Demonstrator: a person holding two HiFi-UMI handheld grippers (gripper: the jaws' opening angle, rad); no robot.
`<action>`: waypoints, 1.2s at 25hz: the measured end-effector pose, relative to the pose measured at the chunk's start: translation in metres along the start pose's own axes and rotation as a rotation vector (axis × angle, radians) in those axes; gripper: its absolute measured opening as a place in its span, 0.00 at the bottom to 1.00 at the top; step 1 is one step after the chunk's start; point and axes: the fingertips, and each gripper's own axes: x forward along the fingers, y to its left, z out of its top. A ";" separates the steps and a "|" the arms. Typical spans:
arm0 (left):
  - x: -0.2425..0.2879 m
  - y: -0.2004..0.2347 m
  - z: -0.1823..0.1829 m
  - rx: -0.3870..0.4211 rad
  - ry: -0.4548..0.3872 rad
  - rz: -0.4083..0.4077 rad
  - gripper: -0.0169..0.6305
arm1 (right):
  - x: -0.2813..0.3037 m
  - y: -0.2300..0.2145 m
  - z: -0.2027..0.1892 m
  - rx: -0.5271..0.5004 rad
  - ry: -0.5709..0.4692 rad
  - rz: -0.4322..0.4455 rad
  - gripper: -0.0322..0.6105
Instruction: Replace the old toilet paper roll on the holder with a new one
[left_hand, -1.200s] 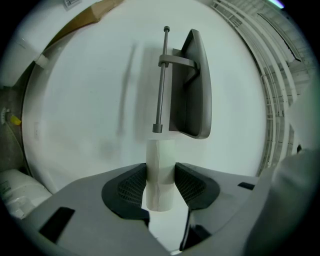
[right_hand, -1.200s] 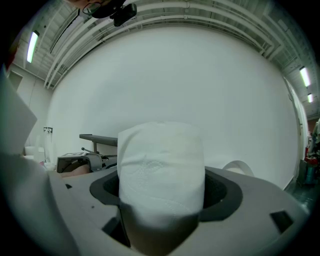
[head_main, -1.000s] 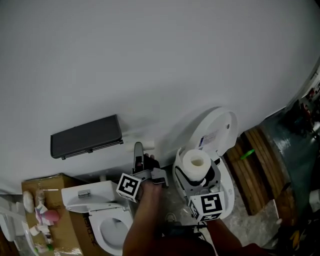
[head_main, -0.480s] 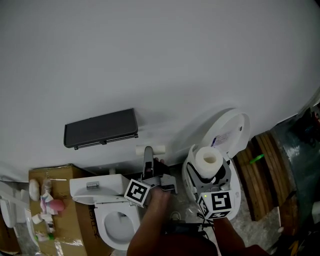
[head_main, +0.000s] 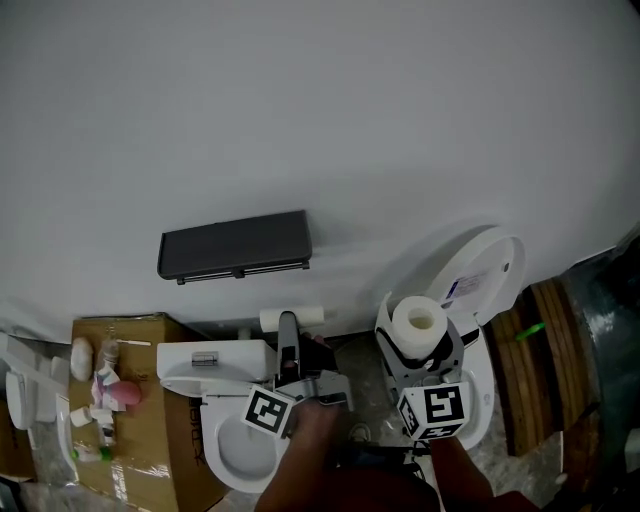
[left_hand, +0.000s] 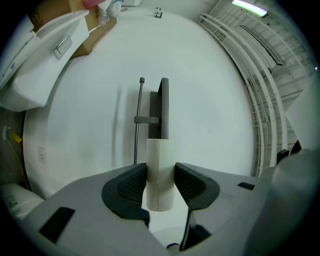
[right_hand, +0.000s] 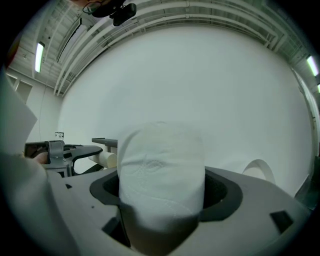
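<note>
Head view: left claw (left_hand: 160, 186) clamps bare cardboard tube (left_hand: 160, 155), right claw (right_hand: 162, 197) clamps plump quilted roll (right_hand: 161, 162).

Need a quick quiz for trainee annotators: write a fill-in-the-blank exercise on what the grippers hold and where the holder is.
1. The left gripper is shut on an empty cardboard ____.
2. The right gripper is shut on a full toilet paper ____.
3. In the head view, the dark holder is mounted on the white ____.

Missing words: tube; roll; wall.
</note>
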 end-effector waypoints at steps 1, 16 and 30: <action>-0.003 -0.002 0.007 0.006 -0.008 -0.003 0.32 | 0.002 0.004 0.000 0.001 -0.001 0.008 0.70; -0.034 -0.004 0.075 0.070 -0.097 -0.001 0.32 | 0.051 0.076 -0.006 0.088 -0.003 0.127 0.70; -0.039 -0.037 0.081 0.832 0.043 -0.002 0.32 | 0.107 0.057 -0.021 1.085 -0.051 0.139 0.70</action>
